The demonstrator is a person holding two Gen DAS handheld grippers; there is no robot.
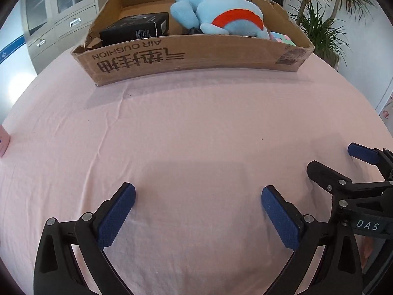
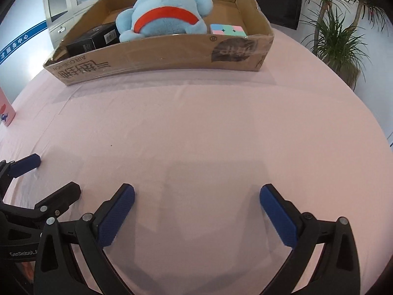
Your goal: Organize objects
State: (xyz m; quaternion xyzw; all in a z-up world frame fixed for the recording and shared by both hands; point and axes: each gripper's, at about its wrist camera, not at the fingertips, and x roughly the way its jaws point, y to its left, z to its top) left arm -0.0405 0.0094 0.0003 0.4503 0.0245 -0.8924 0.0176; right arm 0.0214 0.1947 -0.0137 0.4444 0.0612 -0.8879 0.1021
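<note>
A shallow cardboard box (image 1: 191, 56) (image 2: 159, 56) stands at the far side of the pink-clothed table. Inside it lie a black carton (image 1: 137, 28) (image 2: 93, 40), a blue plush toy with a red band (image 1: 221, 14) (image 2: 164, 16), and a pastel puzzle cube (image 1: 282, 38) (image 2: 228, 29). My left gripper (image 1: 197, 196) is open and empty, low over bare cloth near the table's front. My right gripper (image 2: 196, 195) is open and empty beside it, to the right; it shows in the left wrist view (image 1: 341, 162), and the left gripper shows in the right wrist view (image 2: 49, 174).
A pink object (image 2: 6, 109) (image 1: 3, 142) stands at the table's left edge. Grey cabinets (image 1: 56, 12) are behind on the left, potted plants (image 2: 339, 32) on the right. The table cloth (image 1: 196, 127) has wrinkles.
</note>
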